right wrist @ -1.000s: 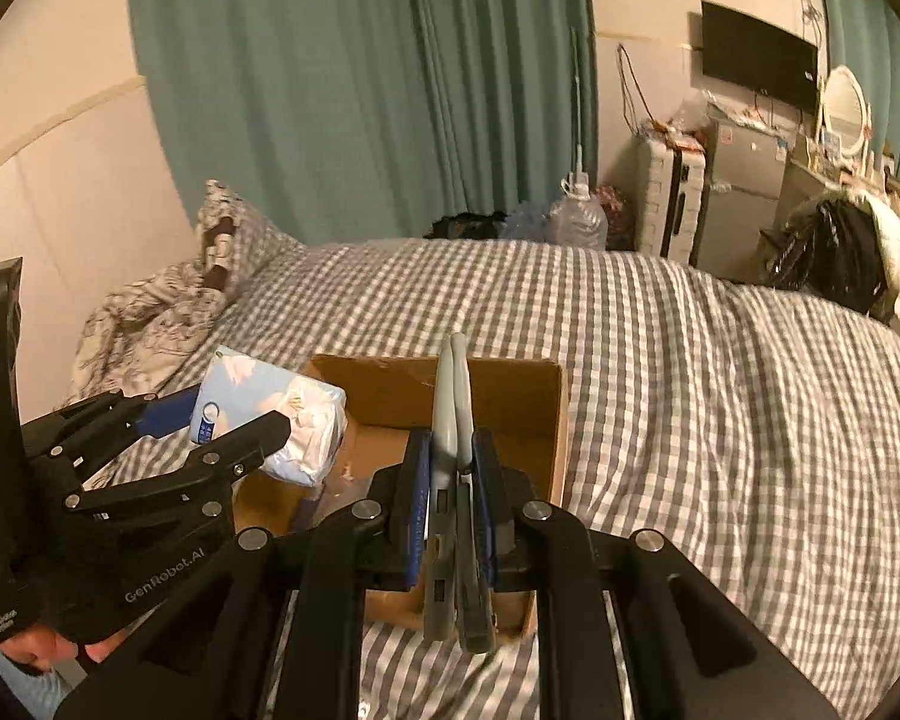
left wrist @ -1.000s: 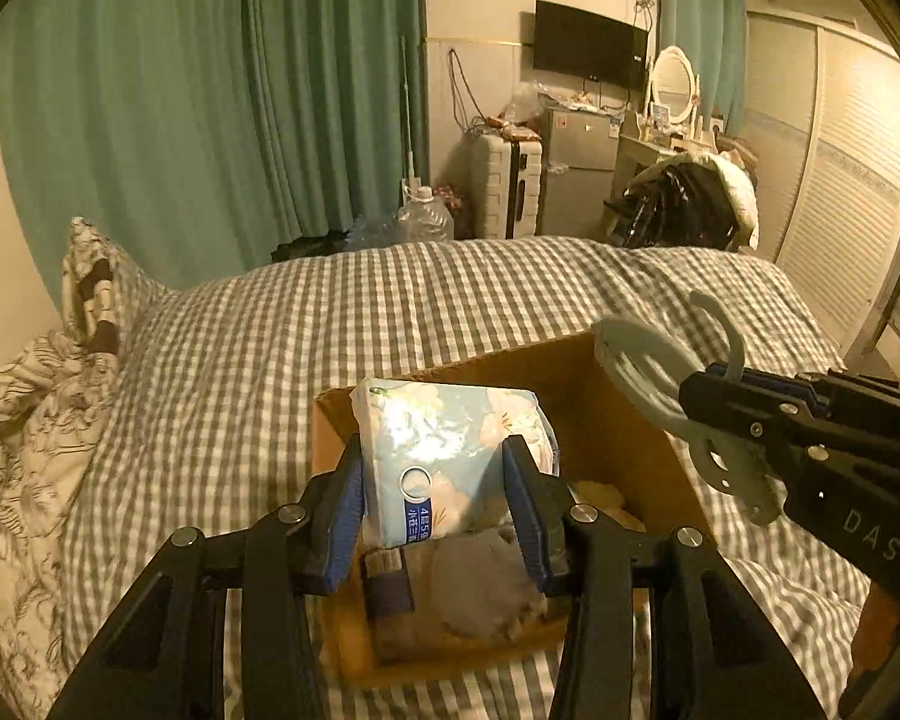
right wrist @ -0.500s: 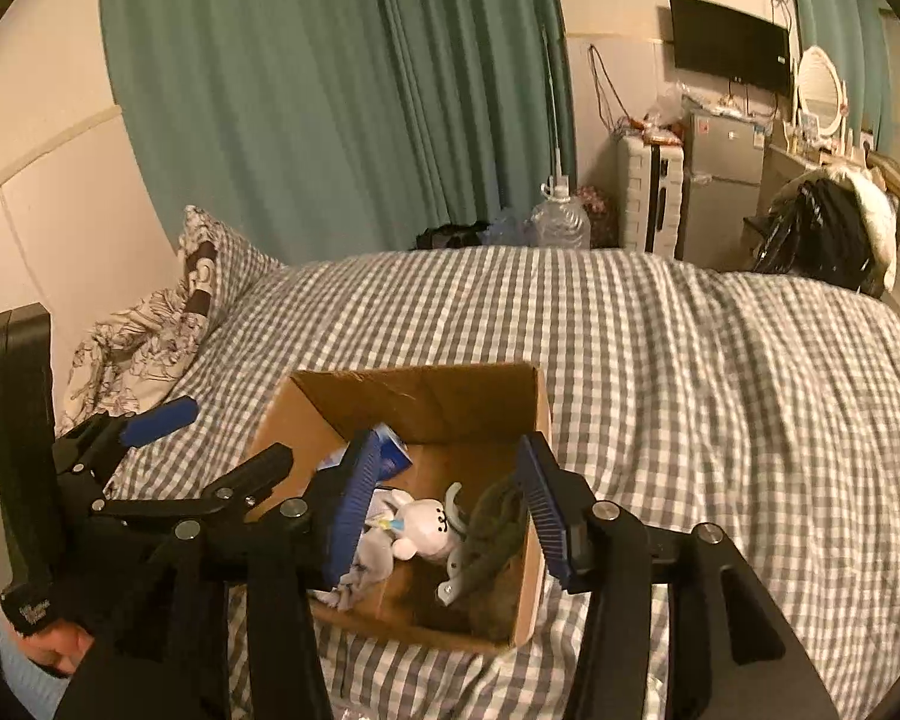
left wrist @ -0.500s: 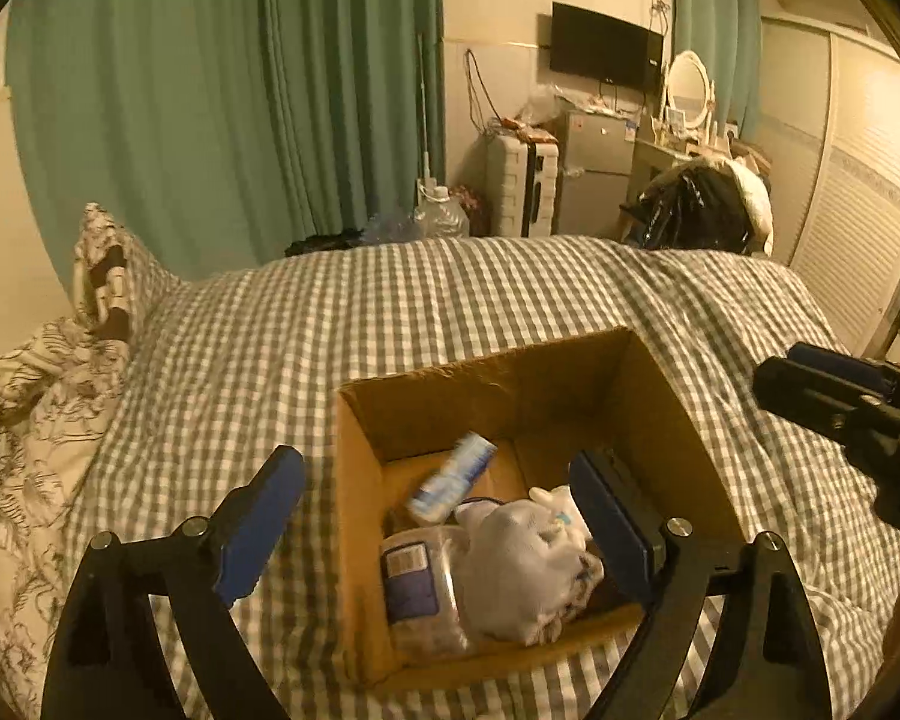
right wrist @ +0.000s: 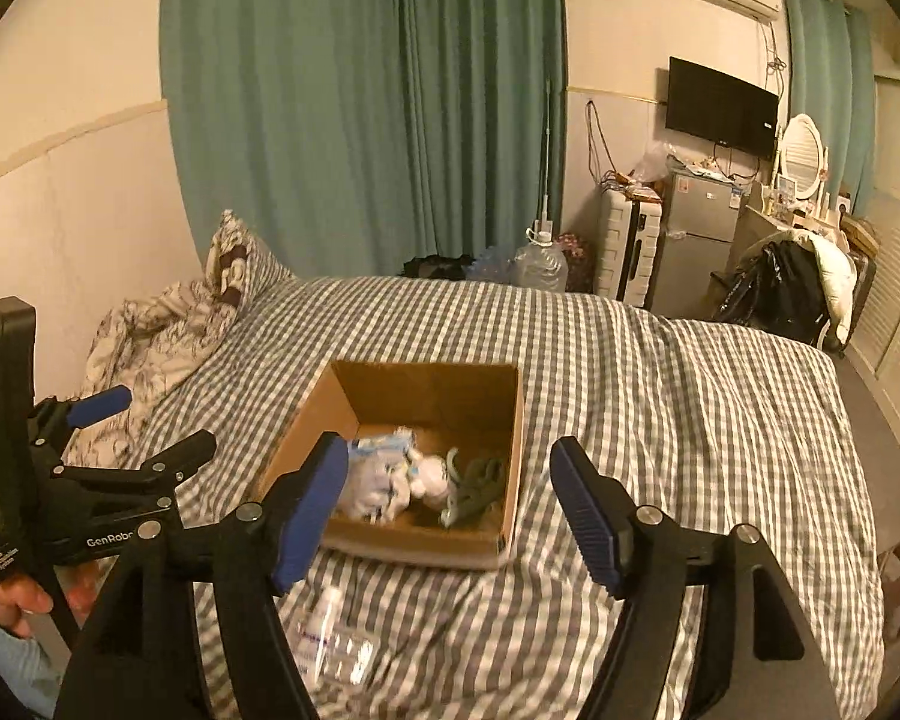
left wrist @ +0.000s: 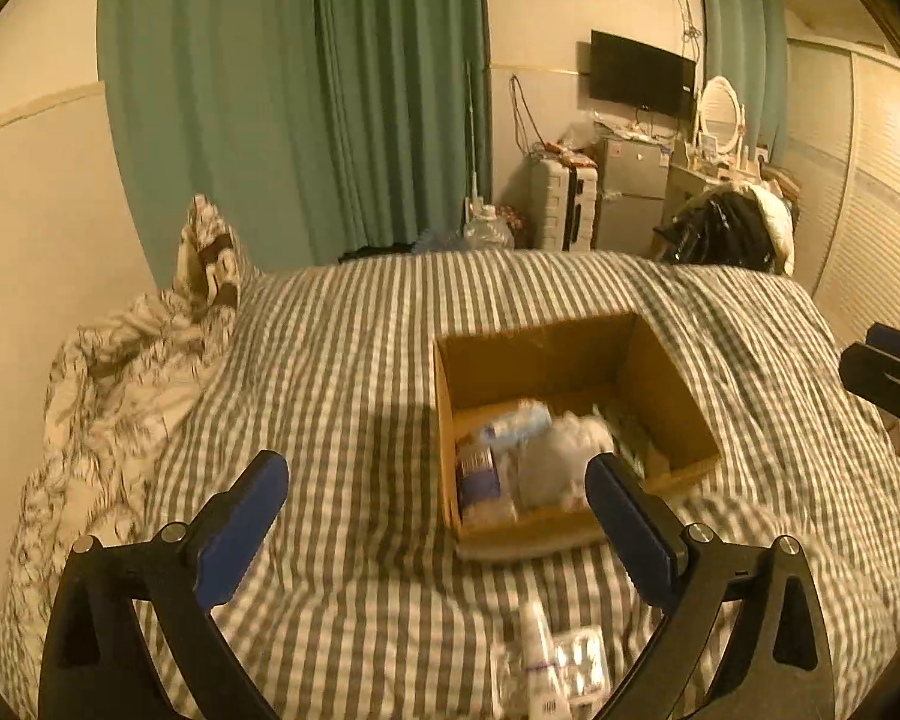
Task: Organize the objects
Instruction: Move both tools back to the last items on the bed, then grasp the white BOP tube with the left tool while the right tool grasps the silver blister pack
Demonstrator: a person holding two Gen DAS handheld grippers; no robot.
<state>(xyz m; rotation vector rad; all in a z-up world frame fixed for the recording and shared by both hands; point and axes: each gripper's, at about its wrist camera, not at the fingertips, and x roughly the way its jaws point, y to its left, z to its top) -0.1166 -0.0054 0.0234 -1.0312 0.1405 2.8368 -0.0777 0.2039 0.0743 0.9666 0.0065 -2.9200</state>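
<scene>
Holding both tools above the bed (left wrist: 360, 360), I have my left gripper (left wrist: 435, 516) spread wide with nothing between its blue pads, and my right gripper (right wrist: 450, 498) just as wide and just as empty. The cardboard box (left wrist: 666, 360) sits on the checked cover ahead of me, with a tissue pack, a white soft toy (right wrist: 429, 474) and a grey-green hanger (right wrist: 474, 486) already lying inside.

What I judge is left to collect is the small pile on the cover just in front of the box: a little white bottle (right wrist: 324, 606) and some clear wrapped packets (right wrist: 348, 657). The trouble I expect is with those. The packets look flat and slippery, and the bedding is soft, so my pads could press them into the cover or catch the fabric instead. The bottle lies on its side and might roll or squirt out if I pinch it off-centre. Both grippers are near one another, so reaching for the same pile could make them collide.

My left camera is blurred and shows only the tip of the right tool at its edge. My right camera is sharper: it shows the hanger, the whole left tool and my left hand (right wrist: 18, 594) on its handle.
</scene>
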